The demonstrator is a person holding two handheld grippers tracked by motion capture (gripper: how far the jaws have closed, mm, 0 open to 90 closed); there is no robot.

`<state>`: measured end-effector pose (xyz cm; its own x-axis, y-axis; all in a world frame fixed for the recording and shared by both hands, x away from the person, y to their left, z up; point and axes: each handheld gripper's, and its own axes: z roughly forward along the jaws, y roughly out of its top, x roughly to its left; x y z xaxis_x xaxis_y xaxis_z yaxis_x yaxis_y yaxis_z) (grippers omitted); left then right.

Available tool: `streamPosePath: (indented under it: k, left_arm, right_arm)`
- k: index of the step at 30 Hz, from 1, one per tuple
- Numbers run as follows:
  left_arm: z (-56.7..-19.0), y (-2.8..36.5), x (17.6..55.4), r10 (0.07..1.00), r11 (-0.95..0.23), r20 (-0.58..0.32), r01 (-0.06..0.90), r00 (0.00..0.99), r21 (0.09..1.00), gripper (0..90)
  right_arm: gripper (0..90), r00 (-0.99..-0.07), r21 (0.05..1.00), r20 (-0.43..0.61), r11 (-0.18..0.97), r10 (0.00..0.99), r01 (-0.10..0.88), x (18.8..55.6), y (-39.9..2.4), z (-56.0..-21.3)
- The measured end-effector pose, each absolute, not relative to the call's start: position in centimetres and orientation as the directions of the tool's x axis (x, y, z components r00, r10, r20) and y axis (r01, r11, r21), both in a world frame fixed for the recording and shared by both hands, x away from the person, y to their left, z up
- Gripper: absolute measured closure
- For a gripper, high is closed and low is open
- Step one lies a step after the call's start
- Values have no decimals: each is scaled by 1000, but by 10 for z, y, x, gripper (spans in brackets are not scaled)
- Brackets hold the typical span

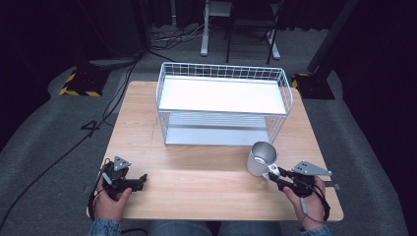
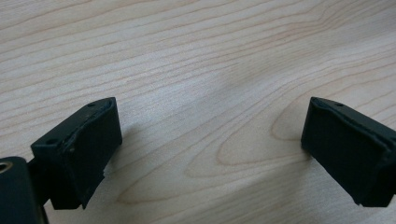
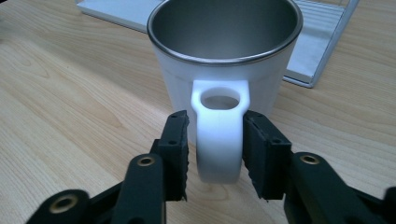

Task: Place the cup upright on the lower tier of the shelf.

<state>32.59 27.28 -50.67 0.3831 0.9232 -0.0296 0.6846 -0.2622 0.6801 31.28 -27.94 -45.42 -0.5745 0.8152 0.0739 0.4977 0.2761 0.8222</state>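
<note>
Right, the mug point(image 3: 224, 65) stands upright on the near right part of the wooden table point(image 1: 196, 187), just in front of the white wire rack point(image 1: 223, 103), its handle point(image 3: 219, 140) turned toward the person. From the right gripper view the mug's base is cut off behind the jaws, and whether the pads actually press the handle is hard to make out: slim gaps seem to show on both sides. The right gripper point(image 3: 215, 154) has its jaws drawn in close around that handle, one on each flank. From above, the right hand point(image 1: 307, 196) comes in low from the near edge, gripper point(image 1: 273, 173) pointing up and left at the mug point(image 1: 261, 158).

Over on the near left, the left hand point(image 1: 110, 196) rests at the table's edge, the left gripper point(image 1: 142, 179) pointing right. Its jaws stand wide apart with bare wood between them, holding nothing, their bases cut off by the frame.
</note>
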Motion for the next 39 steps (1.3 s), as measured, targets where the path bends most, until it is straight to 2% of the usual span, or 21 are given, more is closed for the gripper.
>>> streamPosePath:
  k: [1, 6, 13, 30, 39]
  left_arm:
    - [-507, 273, 326, 923, -262, -29, 685, 383, 680, 54]
    - [-507, 273, 326, 923, -262, -30, 685, 383, 680, 54]
    - [-507, 273, 326, 923, -262, -29, 685, 383, 680, 54]
    - [-507, 273, 326, 923, -262, -30, 685, 383, 680, 54]
    - [-507, 273, 326, 923, -262, -30, 685, 383, 680, 54]
  right_arm:
    - [685, -575, 823, 71, 278, 815, 496, 312, -279, -454]
    - [707, -582, 828, 68, 280, 811, 487, 312, -279, -454]
    - [714, -578, 834, 60, 277, 814, 477, 311, -279, -454]
    - [716, -594, 889, 17, 260, 804, 378, 307, -274, -444]
    - [716, -613, 906, 23, 242, 790, 346, 320, -264, -431]
